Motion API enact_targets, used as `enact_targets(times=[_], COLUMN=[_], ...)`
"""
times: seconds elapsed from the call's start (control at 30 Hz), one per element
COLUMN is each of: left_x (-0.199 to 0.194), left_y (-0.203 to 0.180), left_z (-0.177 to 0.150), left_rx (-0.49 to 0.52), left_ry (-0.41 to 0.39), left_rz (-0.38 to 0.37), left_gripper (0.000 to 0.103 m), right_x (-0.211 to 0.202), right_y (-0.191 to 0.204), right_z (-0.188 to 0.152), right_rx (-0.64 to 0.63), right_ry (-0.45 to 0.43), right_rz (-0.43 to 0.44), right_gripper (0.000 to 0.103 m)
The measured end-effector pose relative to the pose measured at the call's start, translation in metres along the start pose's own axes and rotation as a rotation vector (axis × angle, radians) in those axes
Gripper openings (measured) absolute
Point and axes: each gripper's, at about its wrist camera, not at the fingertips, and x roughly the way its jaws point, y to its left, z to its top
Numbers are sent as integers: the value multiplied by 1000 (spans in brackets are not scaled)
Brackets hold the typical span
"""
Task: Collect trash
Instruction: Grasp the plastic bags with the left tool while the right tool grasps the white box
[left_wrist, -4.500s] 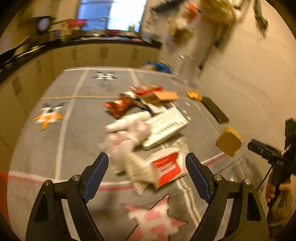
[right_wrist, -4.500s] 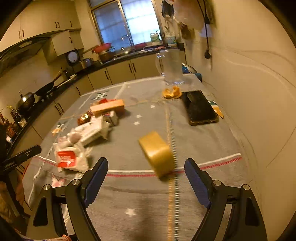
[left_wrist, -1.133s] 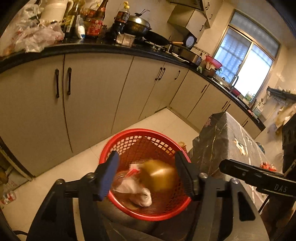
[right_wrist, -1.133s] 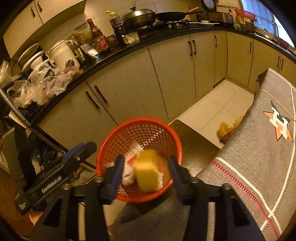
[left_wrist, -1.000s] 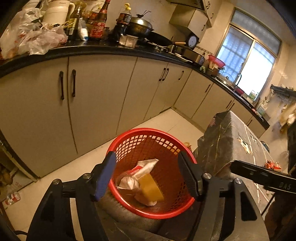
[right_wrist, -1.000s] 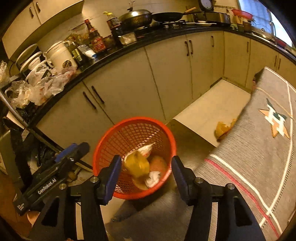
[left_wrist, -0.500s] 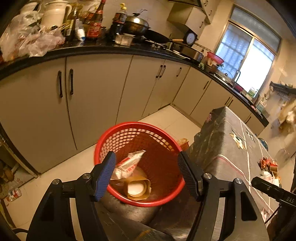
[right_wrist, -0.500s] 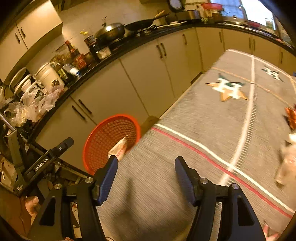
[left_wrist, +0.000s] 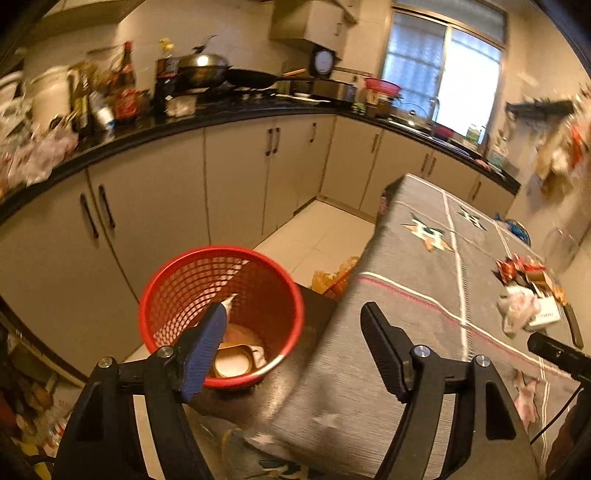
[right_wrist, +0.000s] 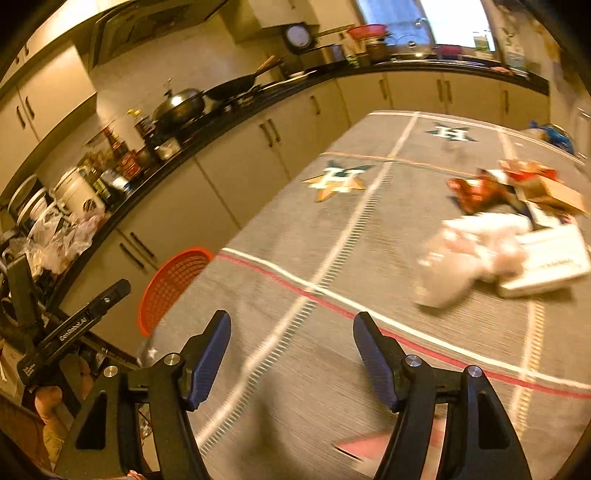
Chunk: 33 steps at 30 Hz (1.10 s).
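My left gripper (left_wrist: 293, 339) points down at the gap where the table (left_wrist: 413, 280) ends and the red basket (left_wrist: 177, 291) stands on the floor beside it. Its fingers are spreading wider and nothing is between them. The basket sits close to the table's near edge, with pale cupboards (left_wrist: 236, 177) behind it and a strip of bare floor (left_wrist: 314, 236) running between cupboards and table.

My right gripper (right_wrist: 291, 343) looks along the grey cloth on the table. Its fingers are opening too, and they hold nothing. There is lots of bare cloth in front of it before the trash pile (right_wrist: 491, 236) far to the right.

Only the left view looks into the basket: I see a white wrapper and a brown cup-like thing (left_wrist: 236, 360) at the bottom, partly hidden by my left finger. The right view shows just the basket's rim (right_wrist: 173, 273) poking past the table edge.

The pile is blurry in both views. I think it is crumpled white paper, a flat white box and red wrappers.
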Motion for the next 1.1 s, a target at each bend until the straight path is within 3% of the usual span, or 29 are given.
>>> enact_targets(times=[0.3, 0.6, 0.73, 1.1], left_x=[2, 15, 23, 77], left_y=[-62, -150, -187, -270], left_z=[-7, -18, -15, -2], left_rx=[64, 222, 280, 346], left_ry=[68, 140, 146, 224], left_rz=[-151, -277, -331, -458], left_gripper=[76, 76, 76, 76], right_x=[-55, -83, -78, -47], right_y=[-71, -135, -153, -222], right_z=[-23, -31, -20, 25], right_rx=[106, 191, 207, 404], right_ry=[-62, -81, -81, -107], right_rz=[-104, -199, -206, -127], right_gripper=[78, 79, 79, 79])
